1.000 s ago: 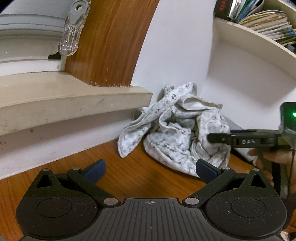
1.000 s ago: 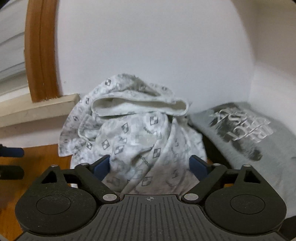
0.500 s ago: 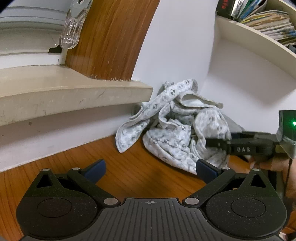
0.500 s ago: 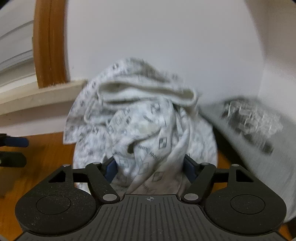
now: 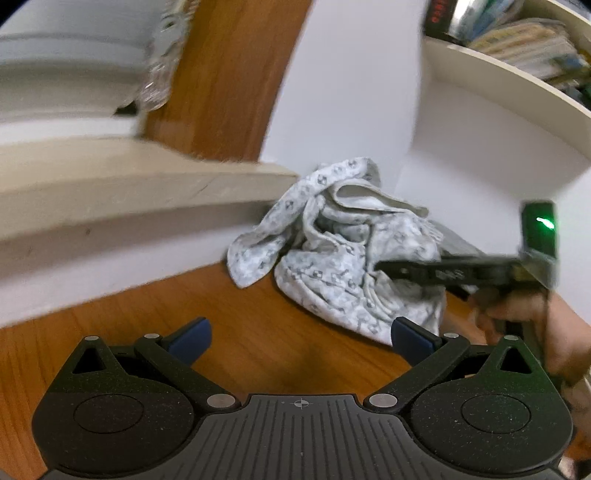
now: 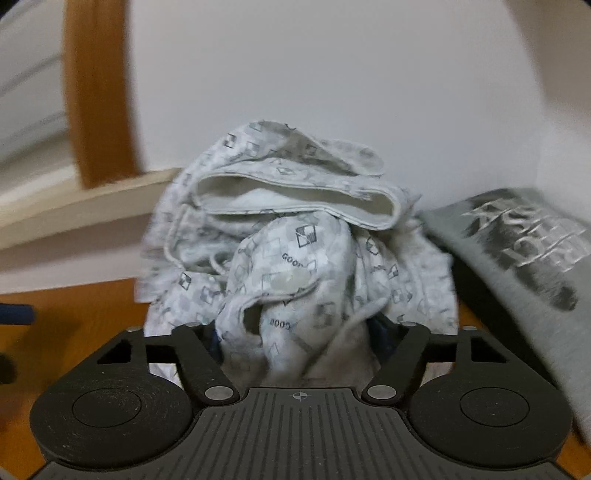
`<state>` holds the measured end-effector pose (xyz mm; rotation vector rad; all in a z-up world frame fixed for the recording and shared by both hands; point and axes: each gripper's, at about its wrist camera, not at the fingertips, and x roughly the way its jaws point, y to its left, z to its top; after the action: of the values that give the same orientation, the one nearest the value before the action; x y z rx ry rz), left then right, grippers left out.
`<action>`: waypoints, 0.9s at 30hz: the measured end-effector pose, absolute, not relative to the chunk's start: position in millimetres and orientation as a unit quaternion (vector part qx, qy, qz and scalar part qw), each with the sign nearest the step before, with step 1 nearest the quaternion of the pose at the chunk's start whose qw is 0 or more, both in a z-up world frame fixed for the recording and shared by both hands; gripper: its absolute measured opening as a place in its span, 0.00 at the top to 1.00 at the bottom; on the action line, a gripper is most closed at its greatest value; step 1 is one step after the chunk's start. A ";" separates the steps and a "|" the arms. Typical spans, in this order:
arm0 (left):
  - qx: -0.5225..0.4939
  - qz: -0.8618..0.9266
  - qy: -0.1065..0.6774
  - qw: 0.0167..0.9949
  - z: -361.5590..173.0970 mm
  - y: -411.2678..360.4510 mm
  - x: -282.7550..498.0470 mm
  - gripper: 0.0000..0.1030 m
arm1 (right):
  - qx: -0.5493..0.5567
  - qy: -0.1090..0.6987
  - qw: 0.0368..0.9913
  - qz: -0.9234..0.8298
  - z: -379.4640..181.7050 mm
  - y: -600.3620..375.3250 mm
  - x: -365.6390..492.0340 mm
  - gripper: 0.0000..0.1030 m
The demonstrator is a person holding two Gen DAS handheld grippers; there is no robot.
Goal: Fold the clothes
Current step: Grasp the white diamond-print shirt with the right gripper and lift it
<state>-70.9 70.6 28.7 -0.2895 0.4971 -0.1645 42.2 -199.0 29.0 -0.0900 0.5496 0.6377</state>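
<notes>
**Right claw closing into the crumpled garment, left claw open beside it**

The right claw (image 6: pixel 299 334) is pushed into the front of the patterned garment (image 6: pixel 288 258), and we see its jaws closing with a bunched fold of the cloth between them. The blue pads are almost wholly buried in fabric, so we cannot tell whether they already press on it (only a dark sliver of each shows at the fold's edges).

The garment is a pale grey-white piece printed with small squares and the word "GOOD". It sits in a loose heap on the wooden surface (image 5: pixel 258 332), in the corner against the white wall (image 5: pixel 351 92) and just under the end of a beige ledge (image 5: pixel 129 192). One flap hangs out to the left of the heap and rests on the wood.

Beside the heap, to its right in the right wrist view, lies a grey shirt (image 6: pixel 517 258) with a dark print and pale lettering; its edge meets the heap.

The left claw (image 5: pixel 301 334) hovers over bare wood with its jaws spread wide and nothing between them. Its right finger (image 5: pixel 410 338) stands close to the lower edge of the garment. From this side we also see the right claw's arm reaching level into the cloth, held by a hand (image 5: pixel 517 317). Above, a white shelf (image 5: pixel 498 74) carries stacked books (image 5: pixel 517 33).
</notes>
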 end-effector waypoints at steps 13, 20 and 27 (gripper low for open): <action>-0.136 -0.072 0.232 0.960 32.2 84.1 -130.8 0.00 | -0.073 0.294 0.843 0.445 32.7 -184.6 -67.8 0.34; -0.130 -0.053 0.222 0.965 41.9 117.9 -164.3 0.00 | -0.080 0.278 0.833 0.472 62.1 -204.4 -106.5 0.29; -0.143 -0.061 0.228 0.961 43.0 118.9 -165.1 0.00 | -0.063 0.243 0.864 0.436 94.1 -222.5 -89.8 0.24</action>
<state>-165.1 118.9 43.0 -0.2894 0.4616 -0.1233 -89.8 -222.5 94.1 -0.1318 0.5101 0.9127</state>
